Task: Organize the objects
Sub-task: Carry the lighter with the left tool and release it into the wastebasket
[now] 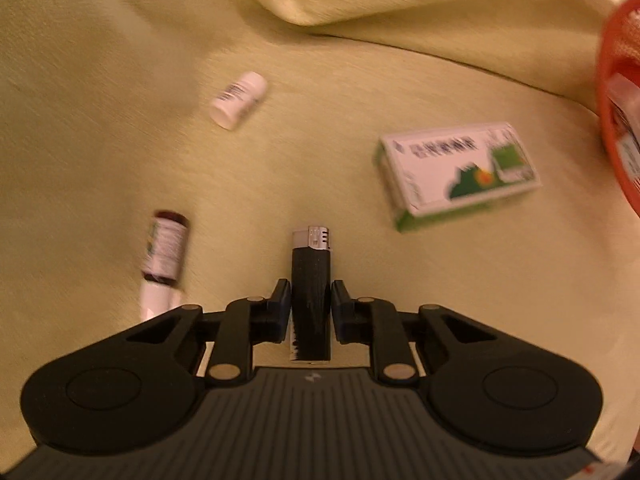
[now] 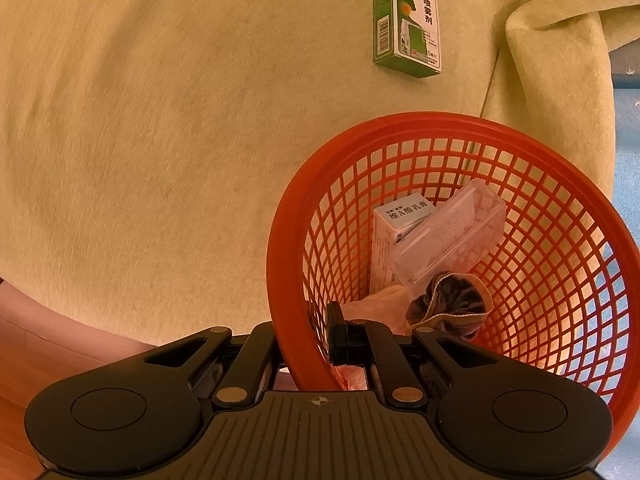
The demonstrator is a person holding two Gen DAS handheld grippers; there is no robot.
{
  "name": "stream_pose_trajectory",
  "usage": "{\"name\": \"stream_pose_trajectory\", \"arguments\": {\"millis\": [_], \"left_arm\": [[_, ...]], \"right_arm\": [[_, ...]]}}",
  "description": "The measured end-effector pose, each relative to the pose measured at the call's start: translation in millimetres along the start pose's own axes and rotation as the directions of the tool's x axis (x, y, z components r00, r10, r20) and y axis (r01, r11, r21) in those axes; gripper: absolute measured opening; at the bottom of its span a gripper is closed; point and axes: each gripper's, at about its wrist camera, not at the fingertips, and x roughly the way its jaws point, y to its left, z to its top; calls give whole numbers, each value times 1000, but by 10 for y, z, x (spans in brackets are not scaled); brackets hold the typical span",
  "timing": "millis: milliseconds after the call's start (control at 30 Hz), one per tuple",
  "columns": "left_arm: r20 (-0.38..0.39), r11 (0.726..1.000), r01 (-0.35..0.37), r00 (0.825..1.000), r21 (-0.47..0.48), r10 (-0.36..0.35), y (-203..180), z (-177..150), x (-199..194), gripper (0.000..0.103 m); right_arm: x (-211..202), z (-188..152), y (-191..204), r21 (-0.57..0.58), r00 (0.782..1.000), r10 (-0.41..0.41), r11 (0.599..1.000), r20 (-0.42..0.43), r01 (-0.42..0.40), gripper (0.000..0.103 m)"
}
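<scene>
Two grippers busy: left gripper [image 1: 311, 294] clamps a black lighter [image 1: 311, 292] between its fingers, metal top pointing away, above the yellow-green cloth [image 1: 120, 80]; right gripper [image 2: 308, 330] pinches the near rim of the red mesh basket [image 2: 560, 216], one finger inside, one outside. On the cloth beyond the lighter lie a green-and-white medicine box [image 1: 456, 172] to its right, a white pill bottle [image 1: 239, 99] further off to its left, and a dark labelled vial [image 1: 164, 256] just left. Basket holds a white carton [image 2: 394, 232], a clear plastic case [image 2: 448, 236] and a dark scrunchie [image 2: 448, 306].
</scene>
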Motion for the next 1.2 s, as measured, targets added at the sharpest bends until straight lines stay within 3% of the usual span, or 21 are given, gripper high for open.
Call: {"name": "stream_pose_trajectory", "arguments": {"millis": [567, 1033, 1200], "left_arm": [[-11, 1000, -5, 1000, -18, 5, -96, -55, 15, 17], [12, 999, 38, 999, -33, -37, -315, -127, -498, 17], [47, 997, 77, 996, 9, -77, -538, -62, -689, 17]], "right_arm": [[25, -15, 14, 3, 1000, -2, 1000, 2, 2, 2], [27, -20, 7, 2, 1000, 0, 1000, -3, 0, 2], [26, -16, 5, 1, 1000, 0, 1000, -4, 0, 2]]}}
